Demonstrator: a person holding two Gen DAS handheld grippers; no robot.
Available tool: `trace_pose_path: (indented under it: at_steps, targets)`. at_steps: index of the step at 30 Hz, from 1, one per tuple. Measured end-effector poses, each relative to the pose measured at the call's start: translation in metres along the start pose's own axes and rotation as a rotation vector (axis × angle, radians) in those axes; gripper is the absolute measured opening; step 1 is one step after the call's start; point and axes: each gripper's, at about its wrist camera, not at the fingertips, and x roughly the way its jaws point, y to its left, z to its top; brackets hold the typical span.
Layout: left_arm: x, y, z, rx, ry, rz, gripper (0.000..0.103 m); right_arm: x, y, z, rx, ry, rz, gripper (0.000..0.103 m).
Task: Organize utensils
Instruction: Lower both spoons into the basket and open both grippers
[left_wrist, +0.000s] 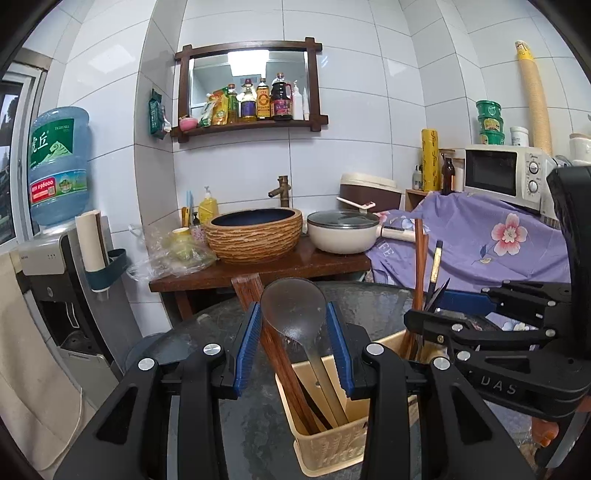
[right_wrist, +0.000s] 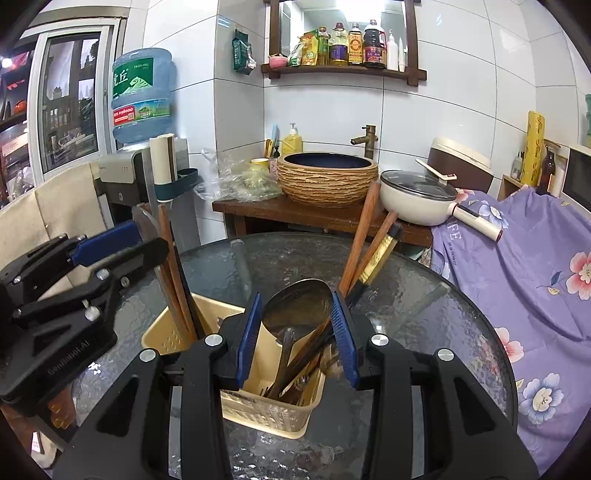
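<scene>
left wrist view: left gripper (left_wrist: 295, 332) clamps translucent ladle (left_wrist: 293, 310) plus wooden chopsticks (left_wrist: 284, 365), their lower ends inside beige utensil holder (left_wrist: 328, 443) | right wrist view: right gripper (right_wrist: 297, 332) grips metal spoon (right_wrist: 299, 306) standing in utensil holder's (right_wrist: 266, 413) right compartment among other utensils
</scene>
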Motion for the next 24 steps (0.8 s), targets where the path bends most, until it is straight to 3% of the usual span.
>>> trace_pose_path:
  at_steps: [24]
  targets:
    - [0.019,0.002,-0.041,0.030,0.112,-0.038,0.036,0.013,0.006,-0.021,-0.061,0.048,-0.020,0.039]
